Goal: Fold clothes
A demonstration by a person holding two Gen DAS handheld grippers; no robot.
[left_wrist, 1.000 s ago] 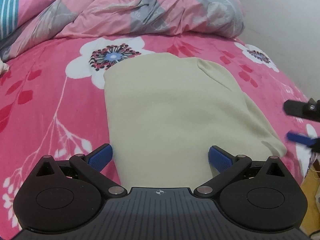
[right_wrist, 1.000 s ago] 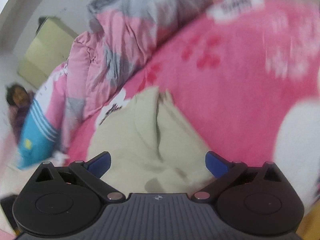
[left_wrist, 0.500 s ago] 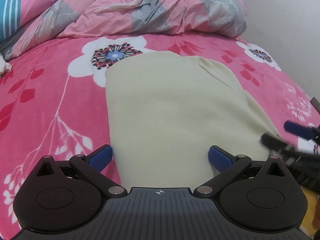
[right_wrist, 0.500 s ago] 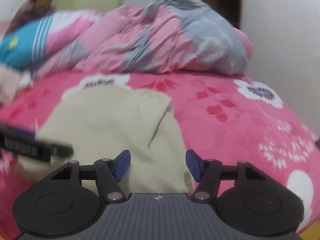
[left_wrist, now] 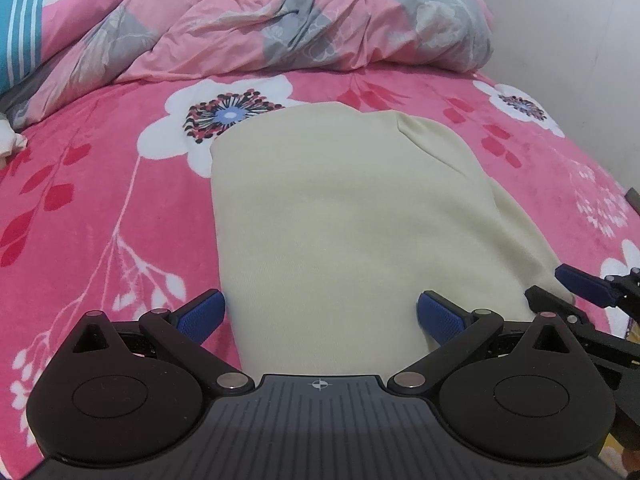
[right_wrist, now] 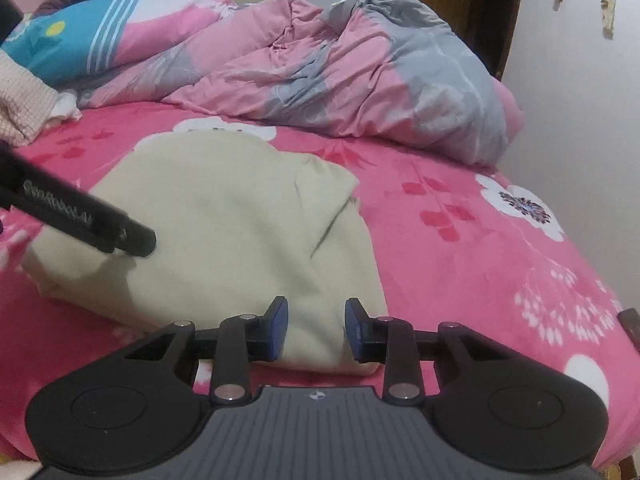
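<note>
A cream garment lies folded into a long rectangle on the pink floral bedsheet. My left gripper is open wide, its blue pads spanning the near end of the garment without gripping it. My right gripper is at the near right corner of the garment. Its jaws are closing, the cloth's edge lies between the pads, and a gap still shows. In the left wrist view the right gripper comes in from the right edge. One black finger of the left gripper crosses the right wrist view.
A crumpled pink and grey duvet is heaped at the far end of the bed, with a blue striped pillow to its left. A beige knitted cloth lies at the left edge. A white wall runs along the bed's right side.
The right gripper rolled level, came in to the garment's near right corner, and its jaws narrowed from wide open. The left gripper stayed where it was, still open.
</note>
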